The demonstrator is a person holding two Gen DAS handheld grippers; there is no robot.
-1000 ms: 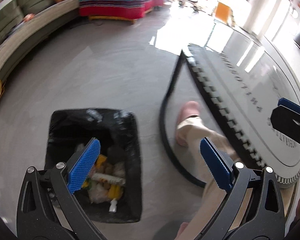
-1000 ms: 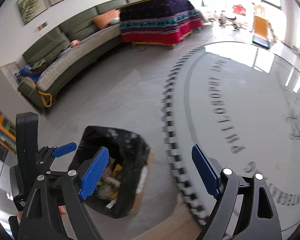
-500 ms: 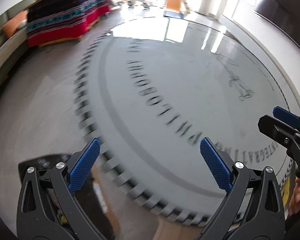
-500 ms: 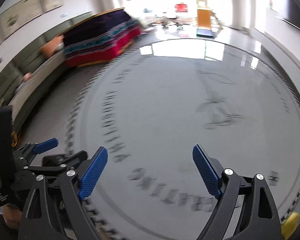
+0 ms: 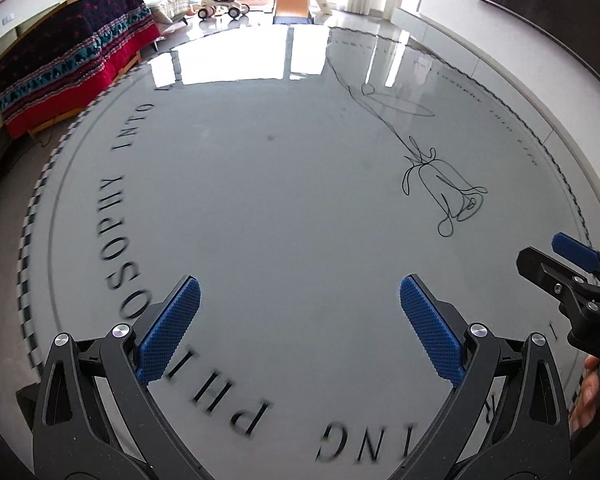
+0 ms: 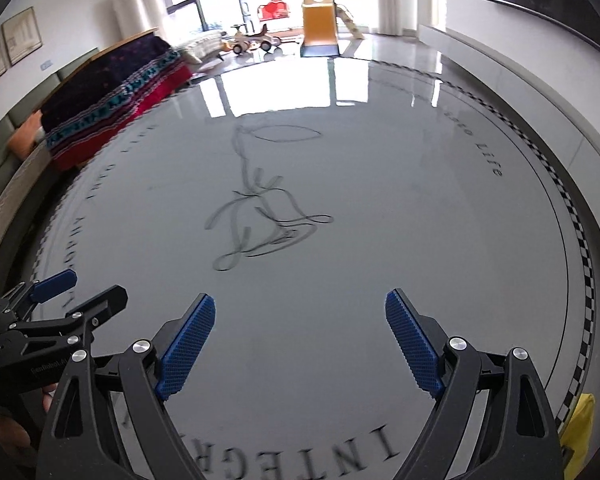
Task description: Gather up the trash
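Note:
My left gripper (image 5: 300, 308) is open and empty over a big round grey table (image 5: 284, 208) printed with black letters and a line drawing. My right gripper (image 6: 300, 332) is open and empty over the same table (image 6: 340, 208). The right gripper also shows at the right edge of the left wrist view (image 5: 572, 272), and the left gripper at the left edge of the right wrist view (image 6: 56, 300). A yellow object (image 6: 578, 436) lies at the table's lower right rim. A dark corner of the trash bin (image 5: 24, 400) shows at the lower left. No trash lies on the table top.
A bench draped in a red and dark patterned cloth (image 5: 68, 68) stands to the left beyond the table. A green sofa (image 6: 4, 152) runs along the left wall. Toys and an orange slide (image 6: 320, 20) stand at the far end by bright windows.
Both views have swung up and right, from the black trash bin on the floor to the round table top. The bin has left both views except a corner. Both grippers stay open.

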